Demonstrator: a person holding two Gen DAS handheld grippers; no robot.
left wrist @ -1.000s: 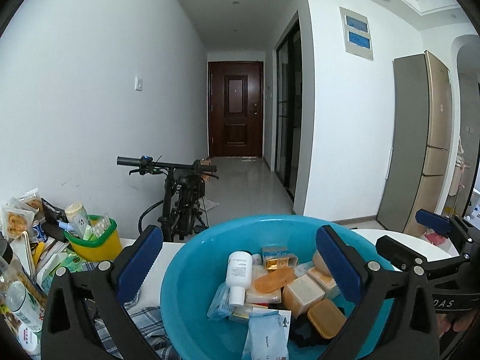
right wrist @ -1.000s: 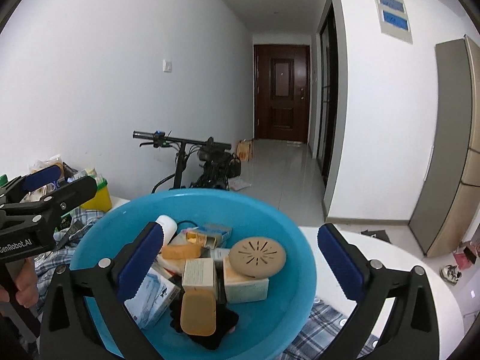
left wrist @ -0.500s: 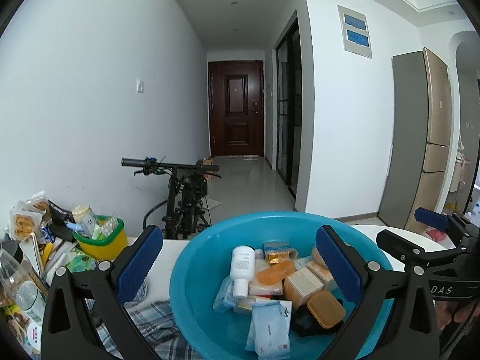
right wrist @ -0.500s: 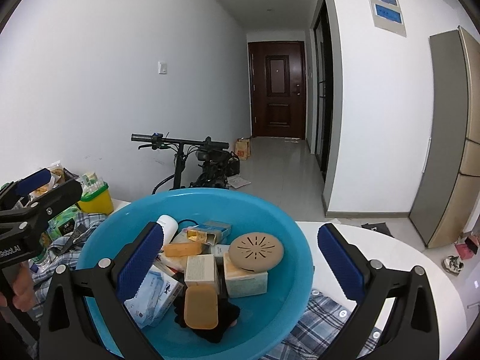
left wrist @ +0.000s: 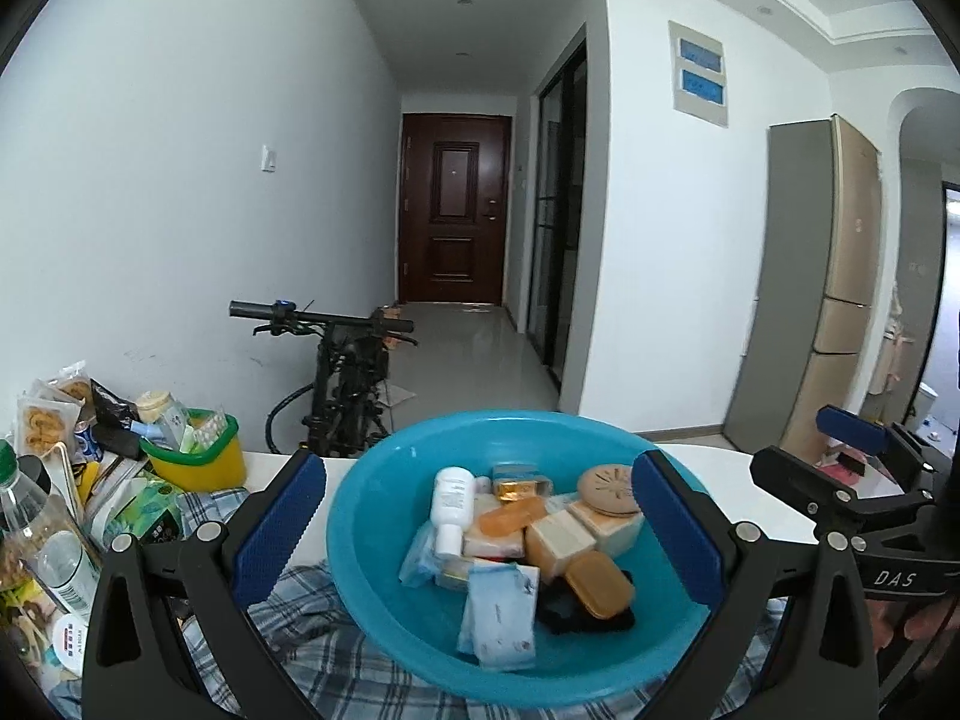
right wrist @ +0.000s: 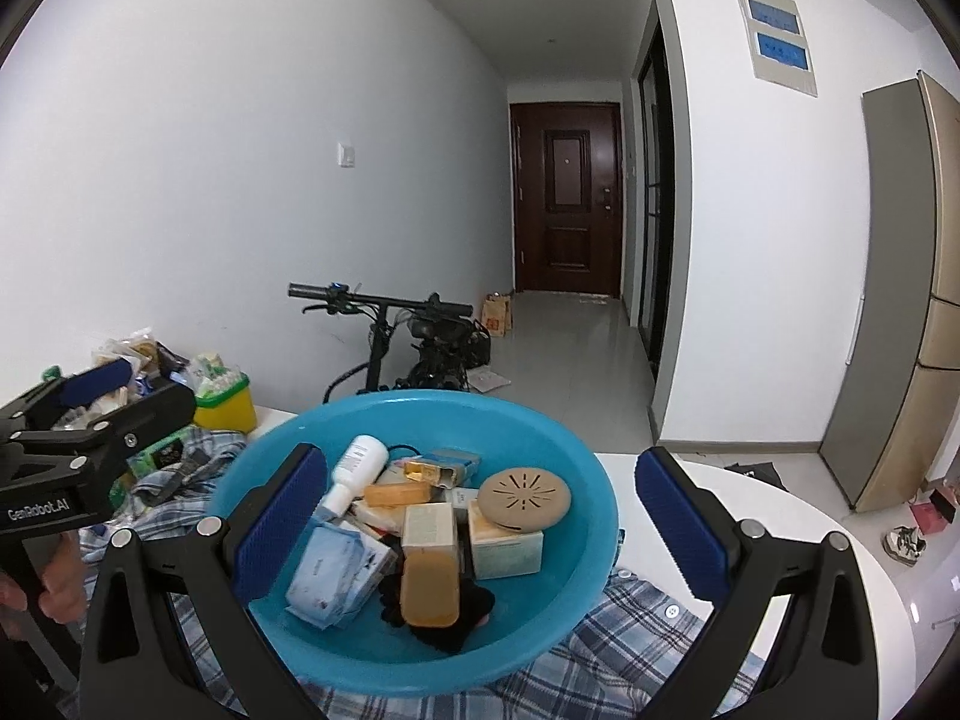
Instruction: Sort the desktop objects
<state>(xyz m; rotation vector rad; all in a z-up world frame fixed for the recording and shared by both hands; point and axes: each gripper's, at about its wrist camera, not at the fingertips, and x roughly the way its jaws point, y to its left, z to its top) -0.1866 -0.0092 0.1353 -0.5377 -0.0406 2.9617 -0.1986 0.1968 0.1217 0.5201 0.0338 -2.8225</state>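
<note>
Two views. Left wrist: the left gripper [left wrist: 477, 531] hangs spread wide and empty above the blue basin [left wrist: 372, 546], which sits on a plaid cloth [left wrist: 312, 642]; snack clutter [left wrist: 90, 480] lies left, likely awaiting sorting.

Right wrist: the right gripper [right wrist: 480, 531] is equally wide and empty, framing the basin [right wrist: 594, 498], whose bottle [right wrist: 354, 471] and round disc [right wrist: 527, 495] lie heaped, seemingly collected there.

I'm standing in a home, an apartment by the look of it: a tiled hallway runs to a dark wooden entry door [left wrist: 454, 208], a bicycle [left wrist: 345, 378] leans on the white wall, a tall fridge [left wrist: 822, 282] stands right, and snacks crowd my counter [left wrist: 270, 465].
</note>
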